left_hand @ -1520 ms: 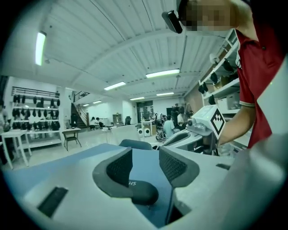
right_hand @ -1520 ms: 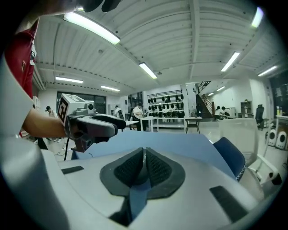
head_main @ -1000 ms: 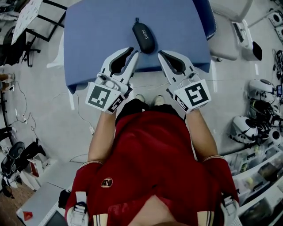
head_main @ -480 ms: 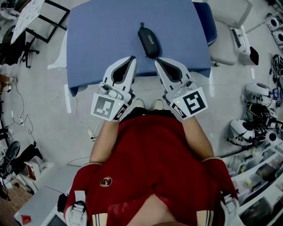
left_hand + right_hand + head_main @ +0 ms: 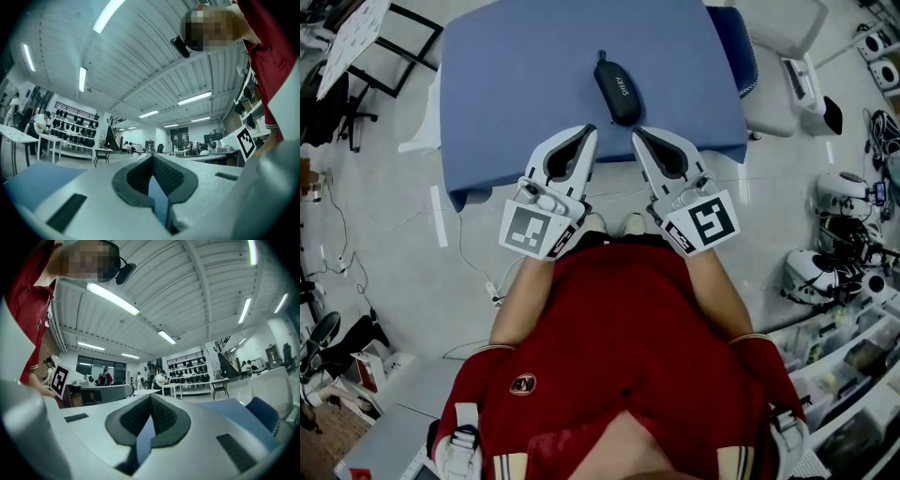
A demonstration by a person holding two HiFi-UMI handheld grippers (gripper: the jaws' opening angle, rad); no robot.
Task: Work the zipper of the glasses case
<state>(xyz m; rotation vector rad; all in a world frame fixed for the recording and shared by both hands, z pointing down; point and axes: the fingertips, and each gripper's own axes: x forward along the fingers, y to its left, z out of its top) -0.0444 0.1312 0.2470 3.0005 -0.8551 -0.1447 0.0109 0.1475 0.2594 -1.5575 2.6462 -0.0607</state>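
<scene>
Far left, a black stand (image 5: 394, 52) on the pale floor (image 5: 384, 244), with cables trailing on it. The blue counter (image 5: 516, 75) fills the upper middle. The left tongs (image 5: 590, 131) are held level over the counter's near edge, pointing away from the person. Their jaws are closed tip to tip with nothing between them, and the left gripper view shows the dark pads (image 5: 140, 176) meeting at the front. Their marker cube (image 5: 532, 231) sits at the back by the wrist. The glasses case (image 5: 617, 88) lies flat on the counter a bit right of centre, near the front edge. It is dark and oval with white print on top, its long axis runs away from the person at a slight tilt, and a small zipper pull (image 5: 602, 55) sticks out at the far end. The case sits just beyond both tongs' tips, and neither is gripping it. The right tongs (image 5: 636, 133) are level too, tips just beside the case's near end. Their jaws are closed and empty, same look in the right gripper view. Their marker cube (image 5: 705, 221) is behind. Below is a red shirt (image 5: 619, 347), with shoes (image 5: 611, 223) showing between the tongs. Right of the counter stand a dark blue chair (image 5: 739, 47), a white chair (image 5: 787, 56), then white gear (image 5: 825, 272) on the floor.
</scene>
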